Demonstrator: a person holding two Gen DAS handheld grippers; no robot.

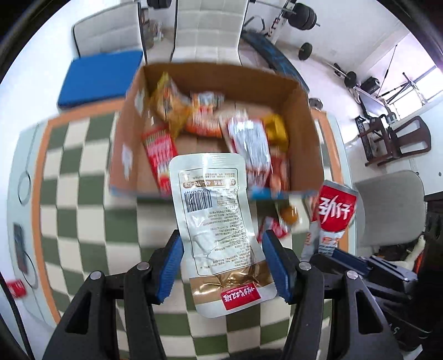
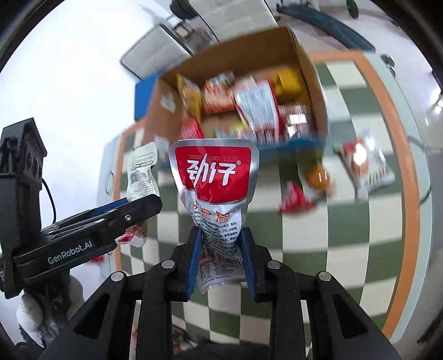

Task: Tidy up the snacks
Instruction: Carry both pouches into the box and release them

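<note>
Here both tongs, left [image 1: 223, 265] and right [image 2: 221, 260], clamp packets short of the box rim [image 1: 221, 67].

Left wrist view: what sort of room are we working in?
Probably a home room doubling as a gym: padded dining chairs behind the checked tablecloth, and barbell weights on racks beyond.

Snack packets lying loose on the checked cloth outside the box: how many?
2, possibly more hidden: a red-cornered packet just before the box, and a white packet further right. Each claw also holds one.
</note>
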